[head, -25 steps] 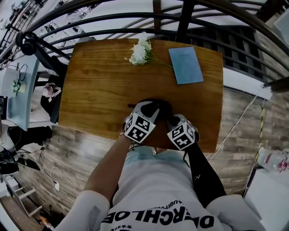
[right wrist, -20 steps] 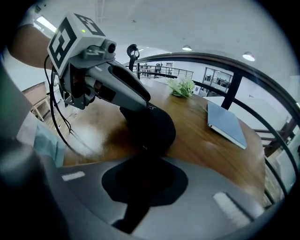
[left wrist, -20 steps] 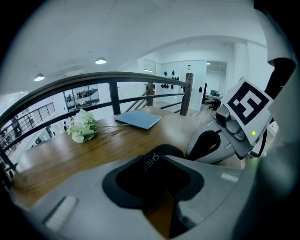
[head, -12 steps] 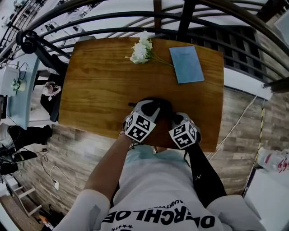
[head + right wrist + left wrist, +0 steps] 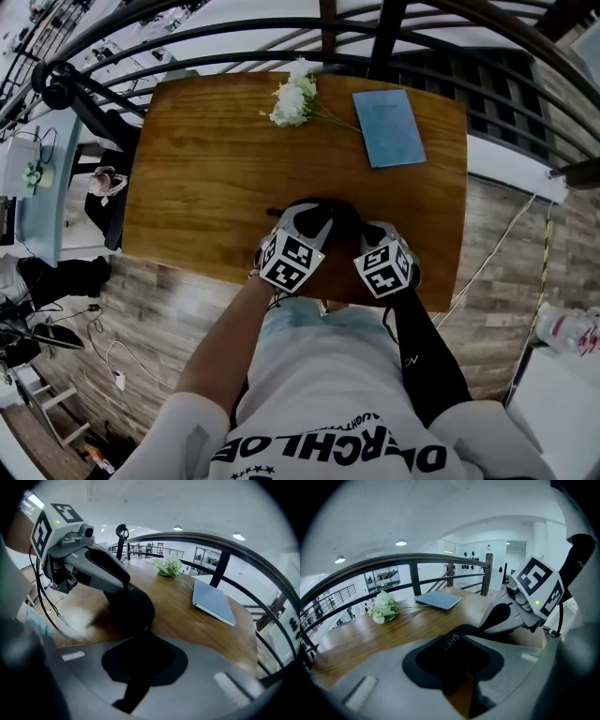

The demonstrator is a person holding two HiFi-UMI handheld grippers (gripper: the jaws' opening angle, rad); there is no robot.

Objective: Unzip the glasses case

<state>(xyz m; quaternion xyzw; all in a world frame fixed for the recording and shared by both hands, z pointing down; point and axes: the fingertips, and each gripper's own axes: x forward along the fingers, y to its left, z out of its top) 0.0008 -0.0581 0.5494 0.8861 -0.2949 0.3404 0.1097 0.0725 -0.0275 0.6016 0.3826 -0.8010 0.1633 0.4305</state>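
A black glasses case lies near the front edge of the wooden table. My left gripper is shut on the case's left end; in the left gripper view the dark case fills the space between the jaws. My right gripper sits at the case's right side. In the right gripper view its jaws are shut at the case's near rim, on the small zipper pull. The left gripper's fingers press on the case's top there. The right gripper shows beside the case in the left gripper view.
A bunch of white flowers and a blue notebook lie at the table's far side. A dark curved metal railing runs behind the table. The table's front edge is right under the grippers, with the person's body close behind.
My right gripper has shifted a little to the right along the case, jaws still shut. The left gripper and the case have stayed in place.
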